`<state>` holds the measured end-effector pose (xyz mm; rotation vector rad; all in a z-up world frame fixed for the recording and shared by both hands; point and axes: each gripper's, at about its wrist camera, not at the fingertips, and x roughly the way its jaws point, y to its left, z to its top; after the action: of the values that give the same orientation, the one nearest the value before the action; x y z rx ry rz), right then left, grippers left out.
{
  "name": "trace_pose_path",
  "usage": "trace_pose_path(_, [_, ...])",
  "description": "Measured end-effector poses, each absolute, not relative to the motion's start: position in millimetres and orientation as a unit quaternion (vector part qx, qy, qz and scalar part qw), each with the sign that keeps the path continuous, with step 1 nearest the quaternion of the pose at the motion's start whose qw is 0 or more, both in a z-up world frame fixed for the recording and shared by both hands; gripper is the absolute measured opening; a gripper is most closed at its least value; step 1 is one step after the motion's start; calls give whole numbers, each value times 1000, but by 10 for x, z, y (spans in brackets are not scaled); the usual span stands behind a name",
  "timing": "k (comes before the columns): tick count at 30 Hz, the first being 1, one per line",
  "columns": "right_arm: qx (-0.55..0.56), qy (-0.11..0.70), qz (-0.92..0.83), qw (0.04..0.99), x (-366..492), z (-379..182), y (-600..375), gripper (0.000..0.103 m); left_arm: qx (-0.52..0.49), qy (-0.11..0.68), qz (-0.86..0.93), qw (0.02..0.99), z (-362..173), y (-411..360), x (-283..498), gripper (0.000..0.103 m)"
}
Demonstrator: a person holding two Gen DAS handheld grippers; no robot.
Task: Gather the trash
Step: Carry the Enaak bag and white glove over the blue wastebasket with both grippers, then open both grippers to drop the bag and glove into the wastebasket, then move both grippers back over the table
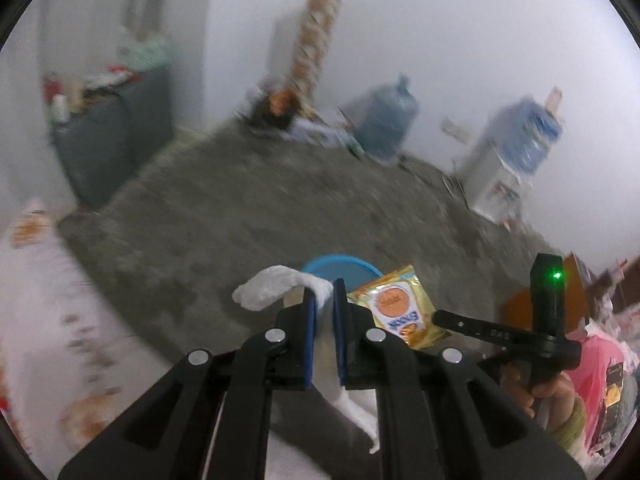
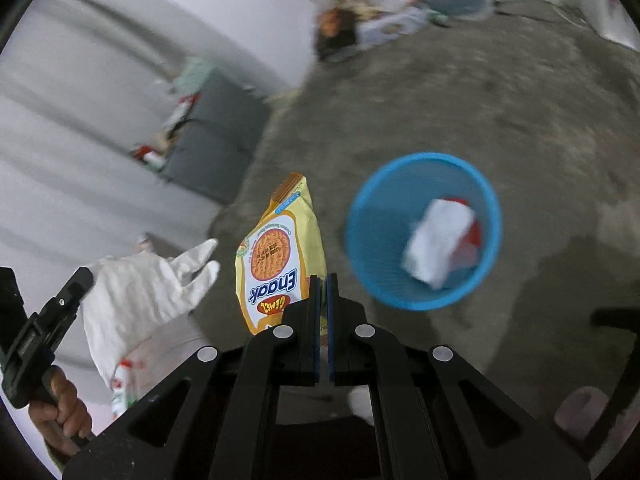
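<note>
Trash hangs from both grippers above a grey floor: the left gripper (image 1: 324,292) pinches a white glove (image 1: 276,286) between nearly closed jaws, its fingers spilling off the left pad. The right gripper (image 2: 322,286), jaws pressed together, clamps a yellow snack packet (image 2: 280,248) that stands up past its left finger. Ahead and right of that tool, a blue bin (image 2: 424,232) holds white and red scraps.
</note>
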<state>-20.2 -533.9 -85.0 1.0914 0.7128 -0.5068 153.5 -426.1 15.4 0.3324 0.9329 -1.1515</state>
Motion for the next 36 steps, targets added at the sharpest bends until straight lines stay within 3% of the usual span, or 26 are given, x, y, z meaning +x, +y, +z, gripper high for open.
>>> trace_pose_path(7, [527,348,-276,724,-389,-1370,-5681,2,176,485,-533,671,-659,-5248,1346,8])
trace_pose_path(8, [527,351,-282,720,-387,-1464,-5740,7,176,487,-533,669,-731,-5329,1356,9])
trace_pose_path(10, [523,362,-297,712,-346,-1601,-5825,14,169,493,-535,665,-914,-5537,1393,22])
trace_pose_path(11, [518,369,-310,707,-316,-1705,-5873,32,162,500,-532,664,-1016,-5631,1413,46])
trace_pose_path(12, [512,372,-318,707,-285,-1787,-5905,45,150,505,-526,667,-1101,-5677,1430,62])
trace_pose_path(16, [504,377,-349,694,-321,-1940,-5919,47,151,503,-502,687,-1266,-5771,1425,66])
trace_pose_path(25, [480,337,-349,730,-469,-1501,-5606,55,169,412,-542,713,-705,-5422,1198,74])
trace_pose_path(32, [415,300,-308,802,-349,-766,-5165,75,125,380,-539,742,8,-4717,1107,82])
trace_pose_path(36, [381,295,-257,838,-239,-445,-4887,78,152,327,-533,765,396,-4060,979,85])
